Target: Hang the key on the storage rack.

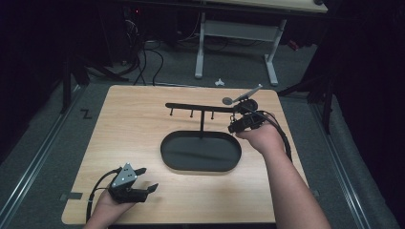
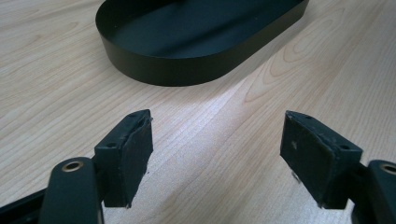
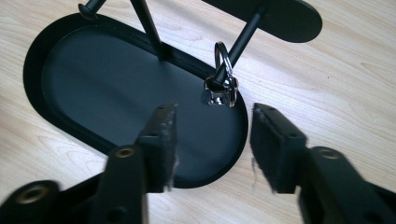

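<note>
A black oval tray (image 1: 174, 160) lies mid-table, with a thin post carrying a black crossbar (image 1: 196, 107) that has short pegs. In the right gripper view, a key ring with silver keys (image 3: 221, 87) hangs on the peg (image 3: 243, 35) under the bar's rounded end (image 3: 285, 14). My right gripper (image 3: 215, 114) is open just short of the keys, with nothing between its pads. It is held at the bar's right end (image 1: 232, 126). My left gripper (image 1: 149, 178) rests near the table's front left, open and empty (image 2: 219, 119), facing the tray's wall (image 2: 187, 70).
The wooden table (image 1: 129, 124) is bare around the tray. The left half of the crossbar carries free pegs (image 1: 191, 114). Beyond the far edge stand a white desk frame (image 1: 200, 47) and cables on the floor (image 1: 143, 62).
</note>
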The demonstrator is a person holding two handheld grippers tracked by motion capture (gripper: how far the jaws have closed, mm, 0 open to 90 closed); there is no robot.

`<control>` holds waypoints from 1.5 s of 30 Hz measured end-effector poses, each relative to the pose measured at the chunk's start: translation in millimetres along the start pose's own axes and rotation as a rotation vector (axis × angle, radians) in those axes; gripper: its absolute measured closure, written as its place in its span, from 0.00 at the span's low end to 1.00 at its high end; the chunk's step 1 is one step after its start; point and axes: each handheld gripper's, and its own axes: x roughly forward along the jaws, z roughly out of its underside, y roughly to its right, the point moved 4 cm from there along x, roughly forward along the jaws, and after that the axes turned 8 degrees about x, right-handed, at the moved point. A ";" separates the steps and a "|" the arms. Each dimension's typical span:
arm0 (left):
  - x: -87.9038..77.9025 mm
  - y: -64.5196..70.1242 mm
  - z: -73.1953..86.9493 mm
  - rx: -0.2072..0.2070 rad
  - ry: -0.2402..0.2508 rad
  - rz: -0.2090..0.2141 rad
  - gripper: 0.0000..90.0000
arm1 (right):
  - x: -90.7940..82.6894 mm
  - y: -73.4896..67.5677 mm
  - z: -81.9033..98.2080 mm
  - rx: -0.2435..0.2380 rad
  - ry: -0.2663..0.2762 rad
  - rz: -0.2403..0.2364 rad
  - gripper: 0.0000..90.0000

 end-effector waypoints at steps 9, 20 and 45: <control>-1.3 0.7 1.4 -0.001 0.001 -0.004 0.28 | 8.6 3.0 10.0 0.023 0.039 0.032 0.28; -1.5 0.5 2.5 0.000 -0.006 -0.002 0.28 | 28.1 7.9 38.8 0.001 0.029 0.072 0.18; 5.3 0.3 -1.1 0.010 -0.008 -0.039 0.24 | 81.8 27.2 184.2 0.050 0.378 0.079 0.19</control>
